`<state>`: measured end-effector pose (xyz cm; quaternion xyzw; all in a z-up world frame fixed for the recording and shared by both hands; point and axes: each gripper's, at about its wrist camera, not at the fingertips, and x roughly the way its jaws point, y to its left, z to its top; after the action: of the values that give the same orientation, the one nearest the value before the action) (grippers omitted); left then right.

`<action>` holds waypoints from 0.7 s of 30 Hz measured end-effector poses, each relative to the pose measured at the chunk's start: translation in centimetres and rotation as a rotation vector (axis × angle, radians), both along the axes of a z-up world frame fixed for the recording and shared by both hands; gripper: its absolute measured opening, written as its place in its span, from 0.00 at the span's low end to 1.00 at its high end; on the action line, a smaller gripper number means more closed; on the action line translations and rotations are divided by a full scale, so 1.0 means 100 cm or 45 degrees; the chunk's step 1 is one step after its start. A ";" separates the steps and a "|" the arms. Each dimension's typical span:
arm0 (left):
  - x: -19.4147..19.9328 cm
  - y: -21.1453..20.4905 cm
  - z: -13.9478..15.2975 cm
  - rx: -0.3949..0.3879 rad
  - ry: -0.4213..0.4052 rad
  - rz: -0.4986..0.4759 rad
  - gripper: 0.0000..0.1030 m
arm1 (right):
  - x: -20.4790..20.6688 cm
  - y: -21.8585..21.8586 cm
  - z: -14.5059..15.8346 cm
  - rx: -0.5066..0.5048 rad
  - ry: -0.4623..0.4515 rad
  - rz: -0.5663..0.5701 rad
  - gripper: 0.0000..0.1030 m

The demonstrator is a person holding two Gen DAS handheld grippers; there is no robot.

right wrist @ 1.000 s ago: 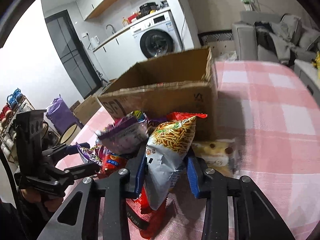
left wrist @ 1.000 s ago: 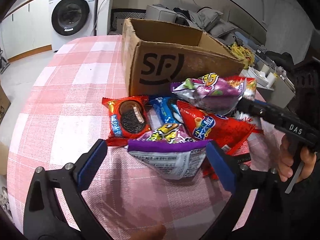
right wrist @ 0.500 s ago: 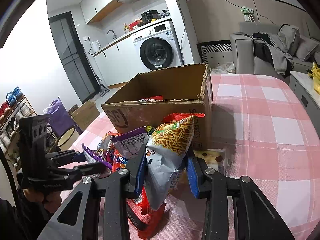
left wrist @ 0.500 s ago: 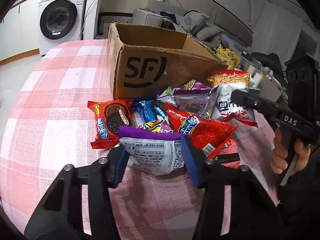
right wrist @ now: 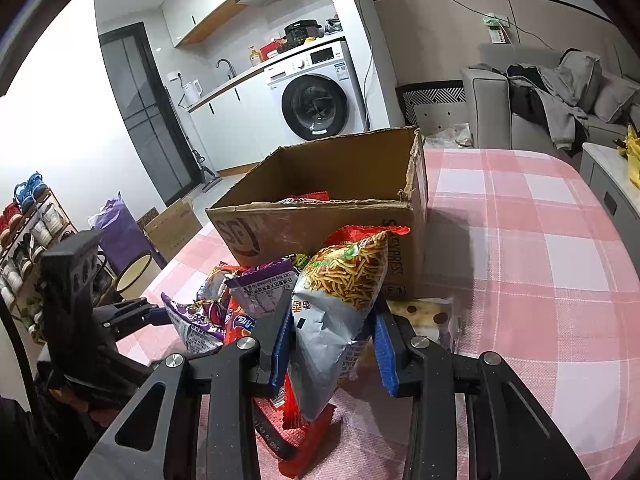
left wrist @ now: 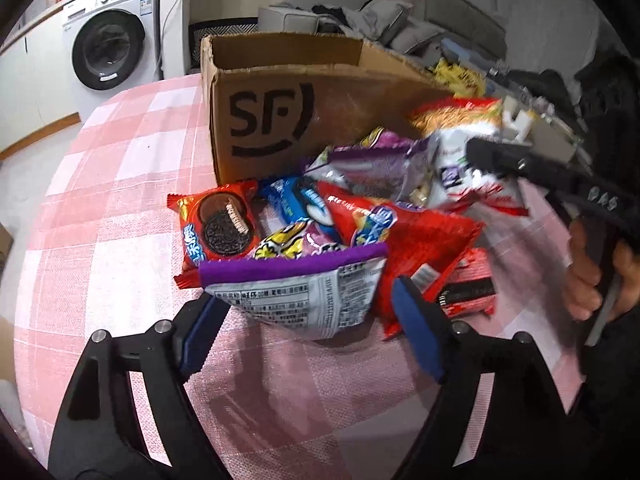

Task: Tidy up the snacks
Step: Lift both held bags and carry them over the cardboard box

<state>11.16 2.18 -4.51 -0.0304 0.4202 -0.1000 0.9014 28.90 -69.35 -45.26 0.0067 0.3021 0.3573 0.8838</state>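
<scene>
Snacks lie piled on the table (left wrist: pixel 120 168) before the box (left wrist: pixel 280 120); right gripper (right wrist: pixel 332 350) clamps the noodle bag (right wrist: pixel 340 300), left gripper (left wrist: pixel 304 326) pinches the purple bag (left wrist: pixel 296 288), both raised for boxing.

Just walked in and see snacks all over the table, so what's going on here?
A person holding a gripper in each hand is packing snacks into the cardboard box. The right gripper is shut on a silver noodle-snack bag, held up in front of the box. The left gripper brackets a purple-topped bag at the near edge of the pile; whether it is clamped is unclear. At least one packet is already in the box, and several more lie on the checked tablecloth.
</scene>
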 end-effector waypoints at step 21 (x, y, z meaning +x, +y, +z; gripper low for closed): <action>-0.011 0.021 0.030 -0.045 -0.137 0.045 0.47 | -0.009 -0.006 0.014 0.031 -0.057 -0.026 0.35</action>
<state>10.07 4.33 -1.55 -0.0482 0.3688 -0.0930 0.9236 28.00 -69.99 -43.87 0.0125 0.2778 0.3518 0.8938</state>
